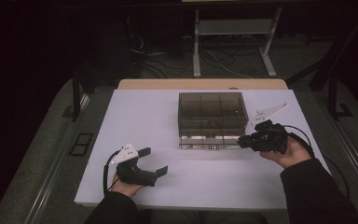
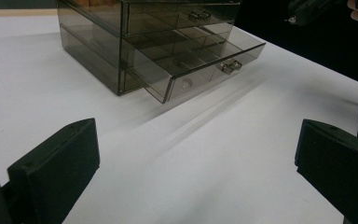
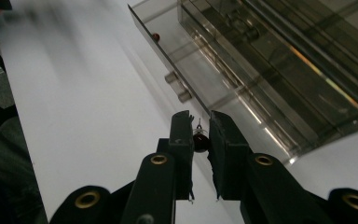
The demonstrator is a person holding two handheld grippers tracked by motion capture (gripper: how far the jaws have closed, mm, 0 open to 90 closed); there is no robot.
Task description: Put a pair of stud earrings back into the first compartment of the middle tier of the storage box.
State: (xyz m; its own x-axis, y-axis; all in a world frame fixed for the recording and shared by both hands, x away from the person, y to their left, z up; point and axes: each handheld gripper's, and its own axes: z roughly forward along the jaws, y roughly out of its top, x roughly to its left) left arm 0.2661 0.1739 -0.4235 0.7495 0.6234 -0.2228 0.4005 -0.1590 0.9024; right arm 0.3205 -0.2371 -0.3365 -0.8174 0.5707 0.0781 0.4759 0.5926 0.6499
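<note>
The white desk (image 1: 140, 116) carries a smoky clear drawer box (image 1: 211, 112), which stands ahead of both hand-held grippers and nearer the right one. Its bottom drawer (image 2: 200, 60) is pulled out toward the person; in the left gripper view the open drawer sits ahead and slightly left of centre, with its small handle (image 2: 231, 66) on the front wall.

The left hand-held gripper (image 1: 154, 161) rests low over the desk, well apart from the box, its two black jaws spread wide with bare desk between them.

The right hand-held gripper (image 1: 240, 142) hovers just beside the drawer's front right corner. Its jaws are drawn nearly together, pinching a small dark red bead (image 3: 200, 142) with a thin metal loop on top. A second small red bead (image 3: 156, 36) lies inside the open drawer, far ahead of those jaws near the drawer's corner.
</note>
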